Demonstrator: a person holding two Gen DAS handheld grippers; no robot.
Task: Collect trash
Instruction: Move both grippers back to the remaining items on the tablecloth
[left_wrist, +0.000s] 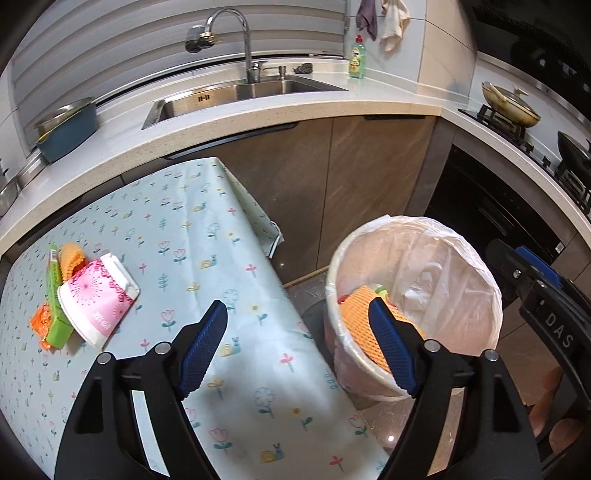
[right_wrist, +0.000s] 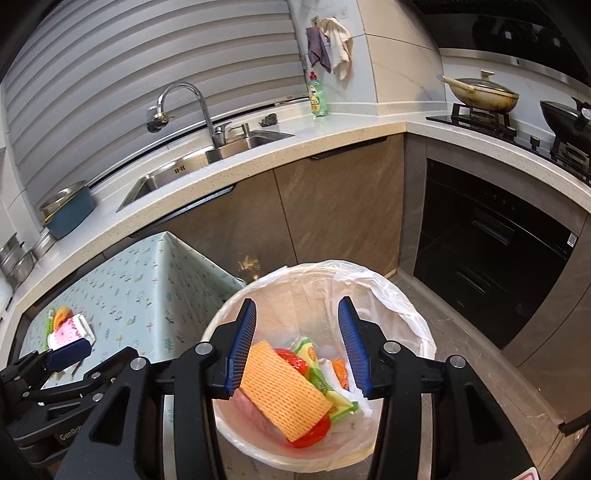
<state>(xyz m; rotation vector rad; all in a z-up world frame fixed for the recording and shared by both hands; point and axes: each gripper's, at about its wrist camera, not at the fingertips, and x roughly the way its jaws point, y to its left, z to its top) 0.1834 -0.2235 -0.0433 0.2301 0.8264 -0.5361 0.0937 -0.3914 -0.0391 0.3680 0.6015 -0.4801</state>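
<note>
A white bin (right_wrist: 236, 435) lined with a clear bag stands on the floor beside the table; it also shows in the left wrist view (left_wrist: 373, 376). Inside it lie an orange foam net (right_wrist: 284, 391), red and green wrappers and other scraps. My right gripper (right_wrist: 297, 347) is open and empty just above the bin's mouth. My left gripper (left_wrist: 299, 350) is open and empty above the table's right edge. On the table at the left lie a pink paper cup (left_wrist: 98, 301) on its side, a green packet (left_wrist: 55, 295) and orange foam netting (left_wrist: 72, 258).
The table wears a pale blue flowered cloth (left_wrist: 207, 236). Behind it runs a kitchen counter with a sink (left_wrist: 236, 96), a tap and a green soap bottle (left_wrist: 356, 57). A stove with pans (right_wrist: 480, 96) and a dark oven (right_wrist: 491, 251) stand to the right.
</note>
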